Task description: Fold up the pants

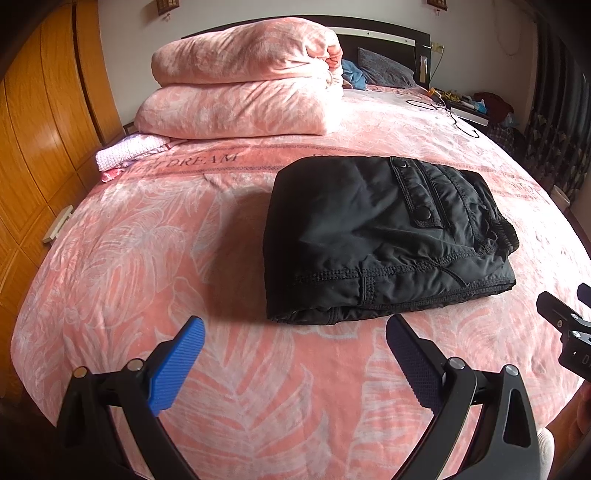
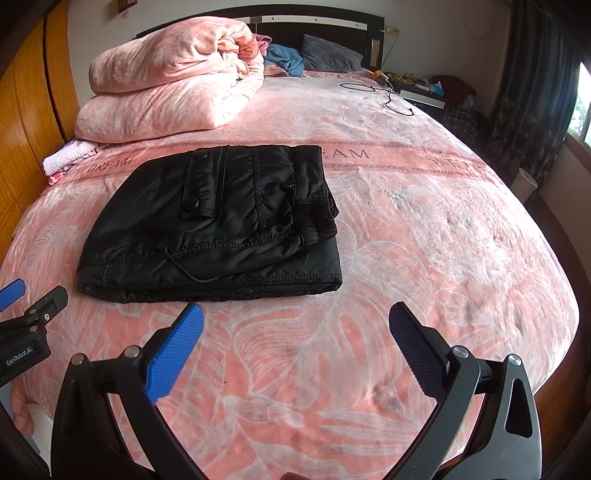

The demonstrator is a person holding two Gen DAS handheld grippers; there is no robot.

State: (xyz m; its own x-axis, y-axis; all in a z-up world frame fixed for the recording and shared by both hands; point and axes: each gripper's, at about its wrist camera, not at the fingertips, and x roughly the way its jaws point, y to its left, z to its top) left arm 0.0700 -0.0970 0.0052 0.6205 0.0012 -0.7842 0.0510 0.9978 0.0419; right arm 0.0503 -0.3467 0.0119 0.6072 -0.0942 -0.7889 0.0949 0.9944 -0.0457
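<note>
While the black padded nylon pants (image 1: 384,236) lie folded in a compact bundle on the pink leaf-patterned bed blanket (image 1: 236,387), my left gripper (image 1: 295,365) and right gripper (image 2: 295,354) hang wide open and empty, just before the bundle's near edge. I judge the folding finished; next needs only withdrawing.

My view: pink bedspread (image 1: 258,387) below, wooden wardrobe (image 1: 40,147) at nine o'clock, dark headboard (image 2: 317,26) at twelve, curtained window (image 2: 581,110) at three.
</note>
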